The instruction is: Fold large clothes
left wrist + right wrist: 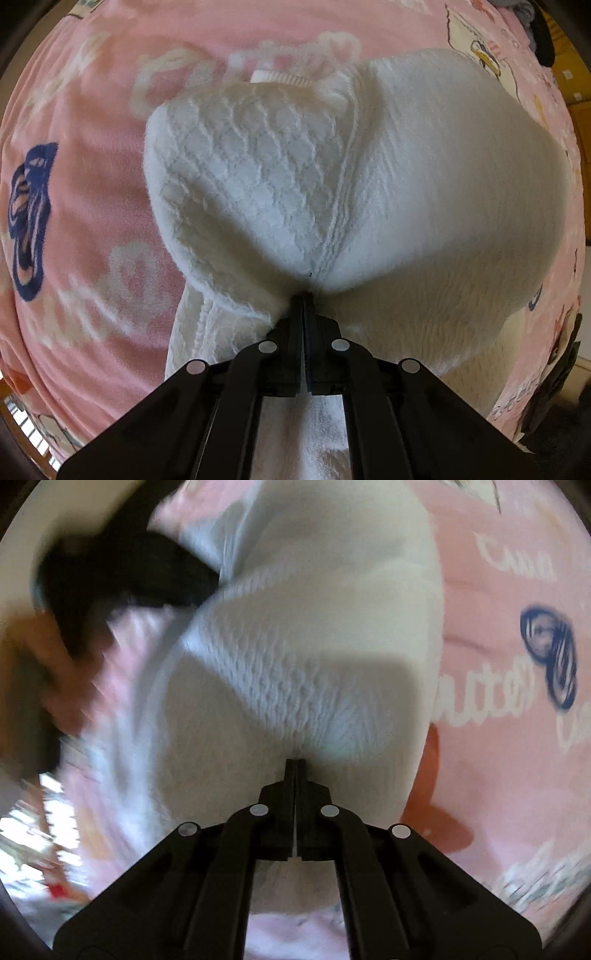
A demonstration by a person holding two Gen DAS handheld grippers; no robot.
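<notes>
A: What's the biggest thing in view?

B: The pink blanket (85,221) — printed with white script and dark blue cartoon figures. It lies spread out under everything else.

A: And the garment?

B: A white knit sweater (424,206) lies on the pink blanket, bunched into a mound. One part shows a diamond cable pattern, and a ribbed edge peeks out at the far side of the mound.

A: The left tongs (303,295)?

B: Clamped tight on a pinch of the sweater, at the near edge of the mound.

A: The right tongs (294,762)?

B: The same — pressed together on a fold of the sweater (295,672), with the knit puckering at the tips.

A: Anything beside the sweater?

B: In the right wrist view a dark blurred shape (122,572) sits left of it; I cannot tell what it is.
</notes>
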